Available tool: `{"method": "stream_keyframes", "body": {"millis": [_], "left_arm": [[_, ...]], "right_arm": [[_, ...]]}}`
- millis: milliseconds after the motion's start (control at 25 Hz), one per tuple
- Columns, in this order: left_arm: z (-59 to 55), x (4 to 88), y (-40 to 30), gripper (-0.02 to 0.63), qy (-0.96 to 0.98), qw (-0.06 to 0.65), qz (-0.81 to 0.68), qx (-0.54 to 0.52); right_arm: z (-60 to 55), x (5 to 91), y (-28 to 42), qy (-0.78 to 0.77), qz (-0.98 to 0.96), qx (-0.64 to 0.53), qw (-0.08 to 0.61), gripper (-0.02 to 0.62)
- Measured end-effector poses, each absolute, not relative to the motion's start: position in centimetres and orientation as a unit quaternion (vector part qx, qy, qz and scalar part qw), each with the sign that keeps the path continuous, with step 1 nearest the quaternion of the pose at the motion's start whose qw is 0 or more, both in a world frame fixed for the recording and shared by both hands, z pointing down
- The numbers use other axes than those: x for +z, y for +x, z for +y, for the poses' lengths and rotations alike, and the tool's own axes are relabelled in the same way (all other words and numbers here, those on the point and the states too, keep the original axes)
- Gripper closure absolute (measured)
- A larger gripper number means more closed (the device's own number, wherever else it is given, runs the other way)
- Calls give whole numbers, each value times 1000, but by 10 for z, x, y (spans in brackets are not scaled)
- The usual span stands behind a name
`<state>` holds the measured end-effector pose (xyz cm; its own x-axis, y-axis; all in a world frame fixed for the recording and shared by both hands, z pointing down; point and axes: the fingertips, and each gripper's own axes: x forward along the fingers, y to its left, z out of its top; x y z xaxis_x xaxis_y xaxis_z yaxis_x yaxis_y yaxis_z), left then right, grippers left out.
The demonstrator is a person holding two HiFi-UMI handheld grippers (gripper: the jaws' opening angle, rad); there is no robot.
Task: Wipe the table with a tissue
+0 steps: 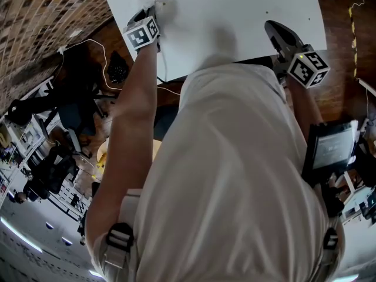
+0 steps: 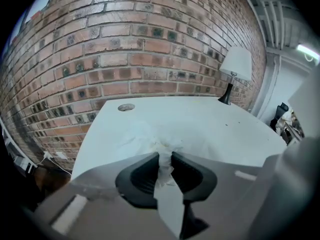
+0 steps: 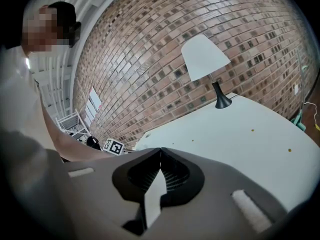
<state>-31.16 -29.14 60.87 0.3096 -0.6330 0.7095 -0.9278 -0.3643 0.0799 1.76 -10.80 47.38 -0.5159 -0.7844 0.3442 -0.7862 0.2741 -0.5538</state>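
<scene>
Tissue pinched in left gripper, seemingly touching table.

I count one white table, and it stands by one brick wall. On the tabletop there is one lamp with a pale shade, one round cap set into the surface, and one crumpled tissue. One person stands at the table with both arms out. There are two grippers, a left gripper and a right gripper. Each carries one marker cube, which makes two: the left cube and the right cube. One dark screen sits at the person's right side.
</scene>
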Motion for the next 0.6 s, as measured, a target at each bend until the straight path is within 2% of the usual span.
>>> {"method": "stream_keyframes", "body": {"millis": [600], "left_arm": [[-249,621,-215,529,844,202,-376,326]], "right_arm": [[-113,476,9,483,-802,352,-3,588]]}}
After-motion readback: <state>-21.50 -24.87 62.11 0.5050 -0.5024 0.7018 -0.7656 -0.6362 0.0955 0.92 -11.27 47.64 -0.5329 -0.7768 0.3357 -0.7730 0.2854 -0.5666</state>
